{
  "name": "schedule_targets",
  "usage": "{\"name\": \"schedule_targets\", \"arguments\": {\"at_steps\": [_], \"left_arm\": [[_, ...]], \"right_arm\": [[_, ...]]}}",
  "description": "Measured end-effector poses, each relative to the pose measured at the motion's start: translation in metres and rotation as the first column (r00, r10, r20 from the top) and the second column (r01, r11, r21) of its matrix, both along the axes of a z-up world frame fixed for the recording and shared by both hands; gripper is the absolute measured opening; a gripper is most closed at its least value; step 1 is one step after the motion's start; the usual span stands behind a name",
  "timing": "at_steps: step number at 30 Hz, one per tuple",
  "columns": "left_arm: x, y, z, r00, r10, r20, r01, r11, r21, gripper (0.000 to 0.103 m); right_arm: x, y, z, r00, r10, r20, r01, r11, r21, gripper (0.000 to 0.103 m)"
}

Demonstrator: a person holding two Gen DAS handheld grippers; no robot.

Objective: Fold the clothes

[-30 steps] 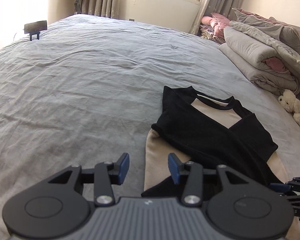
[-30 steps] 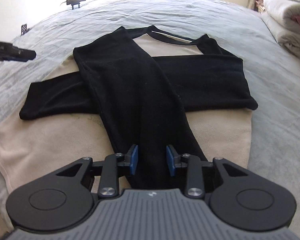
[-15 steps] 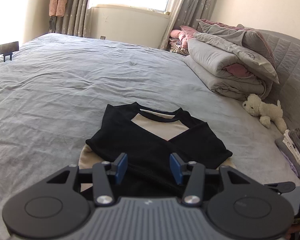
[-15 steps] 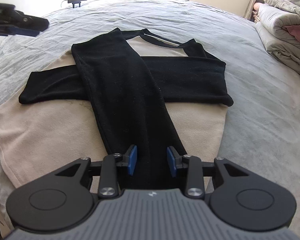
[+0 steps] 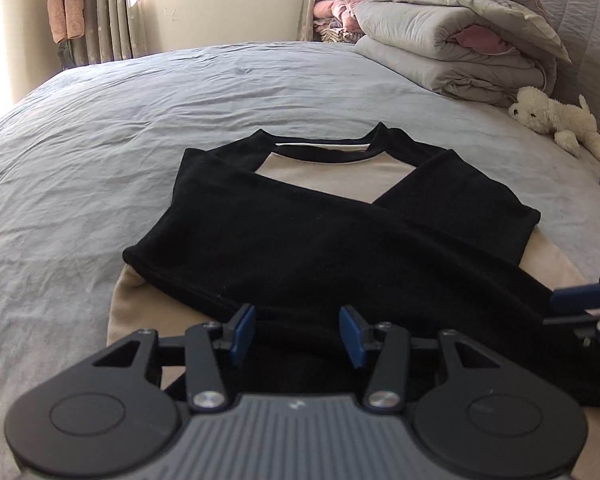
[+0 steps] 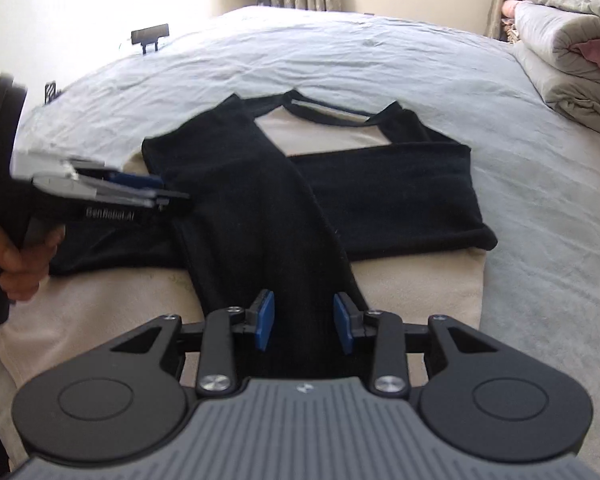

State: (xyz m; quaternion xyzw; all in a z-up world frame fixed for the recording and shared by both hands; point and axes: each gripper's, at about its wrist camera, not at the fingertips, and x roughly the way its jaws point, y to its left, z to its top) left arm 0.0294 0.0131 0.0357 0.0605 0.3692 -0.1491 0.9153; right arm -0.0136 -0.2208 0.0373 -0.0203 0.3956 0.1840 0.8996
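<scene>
A beige shirt with black raglan sleeves [image 5: 340,184] lies flat on the grey-blue bed [image 5: 100,152], filling the centre of both views, its neckline toward the top of the frame. Both black sleeves are folded inward and cross over the chest; in the right wrist view one sleeve [image 6: 260,216] runs from the upper left down to the lower centre, lying over the other sleeve [image 6: 396,196], which runs straight across. The left tongs [image 5: 297,334] sit at the lower centre of the left wrist view, blue pads apart and empty, over the black fabric near the hem. The right tongs [image 6: 304,322] (lower centre of their own view) are likewise apart, straddling the end of the diagonal sleeve without clamping it. In the right wrist view the left tongs reappear at the left edge, seen side-on and blurred, held by a hand [image 6: 24,264]. Folded grey quilts [image 5: 452,44] are stacked at the upper right of the left wrist view, with a white plush toy [image 5: 556,120] just below them. Curtains [image 5: 108,12] hang at the upper left.
</scene>
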Motion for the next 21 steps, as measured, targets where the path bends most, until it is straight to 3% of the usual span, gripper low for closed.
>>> {"name": "schedule_targets", "arguments": {"at_steps": [2,3,6,8,9,18,21], "left_arm": [[-0.001,0.0,0.0,1.0,-0.005,-0.007,0.005,1.0,0.013,0.048],[-0.002,0.001,0.0,1.0,-0.008,-0.009,0.008,1.0,0.019,0.048],[-0.003,0.002,-0.002,1.0,-0.02,-0.007,0.021,0.999,0.035,0.048],[-0.003,0.003,-0.002,1.0,-0.02,-0.012,0.021,0.999,0.035,0.049],[-0.003,0.003,-0.001,1.0,-0.021,-0.014,0.021,0.999,0.036,0.049],[-0.004,0.005,-0.001,1.0,-0.012,-0.018,0.013,0.999,0.034,0.049],[-0.004,0.007,0.0,1.0,-0.005,-0.022,0.005,1.0,0.022,0.049]], "right_arm": [[0.009,-0.014,0.007,0.999,-0.039,0.01,0.038,0.997,0.073,0.037],[0.011,-0.012,0.007,0.999,-0.037,0.013,0.037,0.998,0.056,0.036],[0.014,-0.008,0.006,0.999,-0.032,0.02,0.032,0.999,0.004,0.011],[0.016,-0.004,0.005,0.999,-0.029,0.024,0.029,0.999,-0.031,0.01],[0.017,-0.003,0.005,0.999,-0.027,0.027,0.028,0.998,-0.049,0.003],[0.021,0.005,-0.006,0.999,-0.02,0.043,0.027,0.984,-0.173,0.002],[0.022,0.007,-0.011,0.999,-0.02,0.048,0.03,0.978,-0.208,0.014]]}}
